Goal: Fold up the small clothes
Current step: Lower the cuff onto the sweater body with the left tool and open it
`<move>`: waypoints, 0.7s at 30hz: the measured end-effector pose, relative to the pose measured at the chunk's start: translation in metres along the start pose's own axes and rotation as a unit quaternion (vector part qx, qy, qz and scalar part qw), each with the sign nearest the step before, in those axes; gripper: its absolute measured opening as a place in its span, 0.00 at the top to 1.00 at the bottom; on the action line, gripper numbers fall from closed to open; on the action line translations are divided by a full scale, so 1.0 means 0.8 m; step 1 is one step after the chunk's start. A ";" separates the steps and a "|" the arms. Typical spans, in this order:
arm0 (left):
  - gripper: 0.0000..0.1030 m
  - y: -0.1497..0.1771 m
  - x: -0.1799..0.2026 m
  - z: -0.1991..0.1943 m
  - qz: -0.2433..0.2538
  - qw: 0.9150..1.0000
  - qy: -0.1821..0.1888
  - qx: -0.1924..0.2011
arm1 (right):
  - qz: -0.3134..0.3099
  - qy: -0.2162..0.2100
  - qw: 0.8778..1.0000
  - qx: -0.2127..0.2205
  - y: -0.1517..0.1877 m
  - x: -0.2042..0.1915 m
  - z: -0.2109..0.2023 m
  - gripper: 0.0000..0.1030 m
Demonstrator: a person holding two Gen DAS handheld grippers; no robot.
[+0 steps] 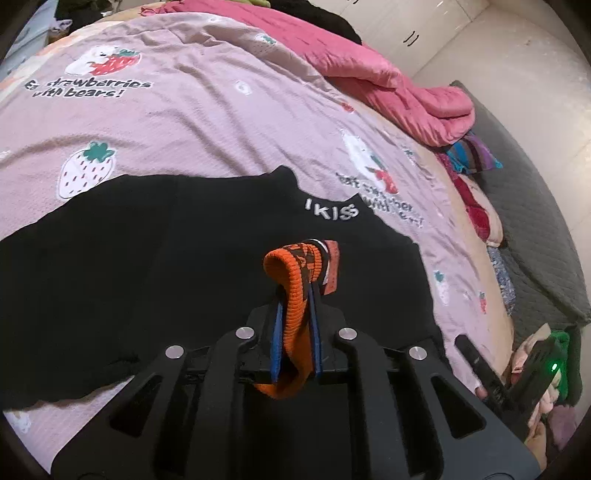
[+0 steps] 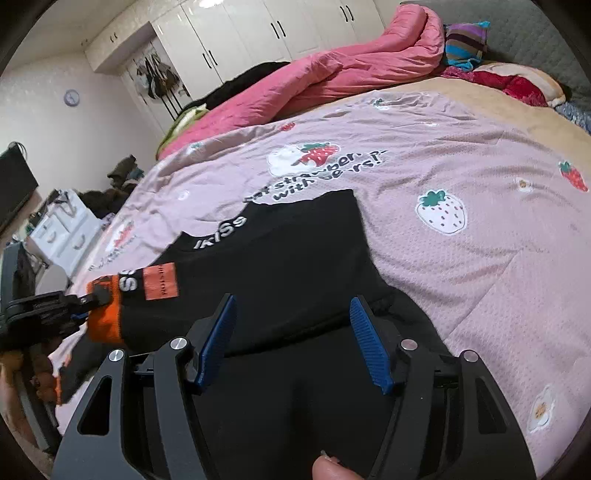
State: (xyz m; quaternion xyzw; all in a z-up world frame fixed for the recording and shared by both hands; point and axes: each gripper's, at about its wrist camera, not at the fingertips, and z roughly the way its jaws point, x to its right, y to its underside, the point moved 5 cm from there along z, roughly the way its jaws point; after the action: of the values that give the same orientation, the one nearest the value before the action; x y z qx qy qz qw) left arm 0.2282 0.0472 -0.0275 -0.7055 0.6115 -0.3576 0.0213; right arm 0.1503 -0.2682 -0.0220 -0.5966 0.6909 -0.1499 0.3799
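Note:
A small black sweater (image 1: 155, 258) with white "IKISS" lettering at the collar lies on the pink strawberry bedspread (image 1: 203, 122); it also shows in the right wrist view (image 2: 288, 258). My left gripper (image 1: 295, 295) is shut on the sweater's orange ribbed cuff (image 1: 291, 280) and holds the sleeve above the body. In the right wrist view the left gripper (image 2: 92, 299) and cuff (image 2: 107, 314) are at the left. My right gripper (image 2: 291, 310) is open and empty, just above the sweater's lower part.
A rolled pink quilt (image 2: 332, 74) and striped pillow (image 2: 465, 40) lie at the bed's far side. White wardrobes (image 2: 258, 29) stand behind. A grey mat (image 1: 535, 229) runs beside the bed. The right gripper (image 1: 517, 369) shows at the left wrist view's right edge.

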 end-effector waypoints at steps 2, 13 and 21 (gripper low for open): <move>0.93 0.004 -0.007 0.002 0.001 1.000 -0.011 -0.005 | -0.004 0.006 1.000 -0.006 -0.003 -0.001 0.006 0.39; 0.88 0.013 -0.027 -0.010 0.012 0.999 -0.039 -0.003 | -0.061 0.026 0.998 -0.019 -0.017 -0.019 0.024 0.35; 0.83 0.039 -0.006 0.029 0.064 0.994 -0.072 -0.042 | -0.102 0.040 0.992 -0.057 -0.011 -0.029 0.056 0.35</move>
State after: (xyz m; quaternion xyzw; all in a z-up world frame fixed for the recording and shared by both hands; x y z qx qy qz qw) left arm 0.2143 0.0338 -0.0615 -0.6892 0.6667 -0.2778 0.0579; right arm 0.1875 -0.2375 -0.0381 -0.6780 0.6488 -0.1719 0.2997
